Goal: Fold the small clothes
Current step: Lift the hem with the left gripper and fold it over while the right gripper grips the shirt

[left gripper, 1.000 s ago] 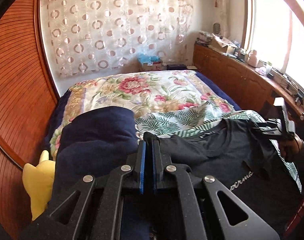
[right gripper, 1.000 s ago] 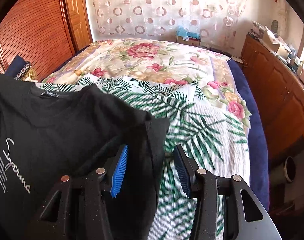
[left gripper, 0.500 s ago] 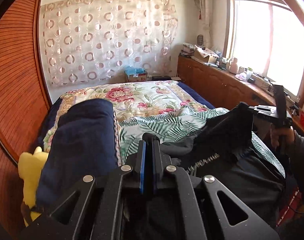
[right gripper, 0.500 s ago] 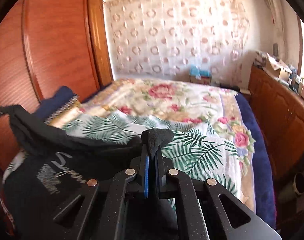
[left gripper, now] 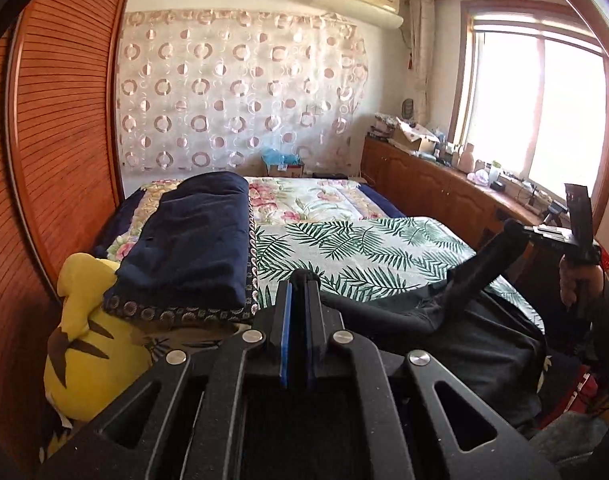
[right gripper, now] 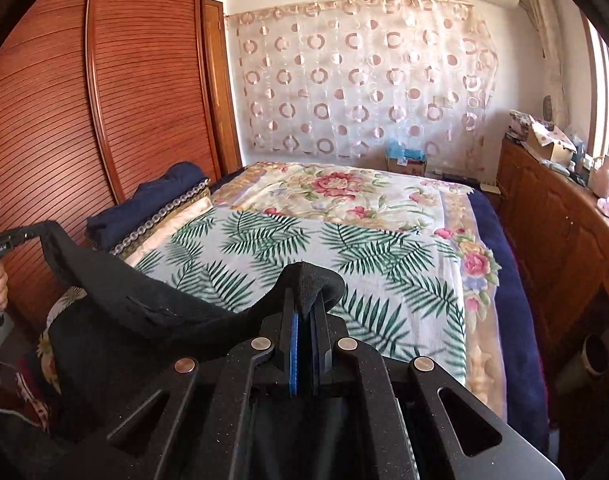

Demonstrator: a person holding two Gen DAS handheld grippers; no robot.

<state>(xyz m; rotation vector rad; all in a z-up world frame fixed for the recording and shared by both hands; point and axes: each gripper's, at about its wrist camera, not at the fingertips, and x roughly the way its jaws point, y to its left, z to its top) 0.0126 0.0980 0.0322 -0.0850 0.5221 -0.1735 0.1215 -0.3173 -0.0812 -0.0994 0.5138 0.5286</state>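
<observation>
A black shirt [right gripper: 116,320] hangs in the air over the near end of the bed [right gripper: 388,280], stretched between two grippers. The left gripper [left gripper: 298,280] has its fingers pressed tight together on one bit of the shirt. The right gripper [right gripper: 304,280] has its fingers squeezed on another bit, and a small lump of black cloth pokes up between them. The rest of the shirt sags down toward the near edge of the bed. Under it lies a white sheet with green leaves [left gripper: 364,248]. Farther away is a blanket with pink flowers [right gripper: 336,188]. A folded dark blue blanket [left gripper: 192,240] lies on the left side of the bed. A yellow soft toy [left gripper: 84,340] sits near it, beside the brown wardrobe [right gripper: 104,100].
</observation>
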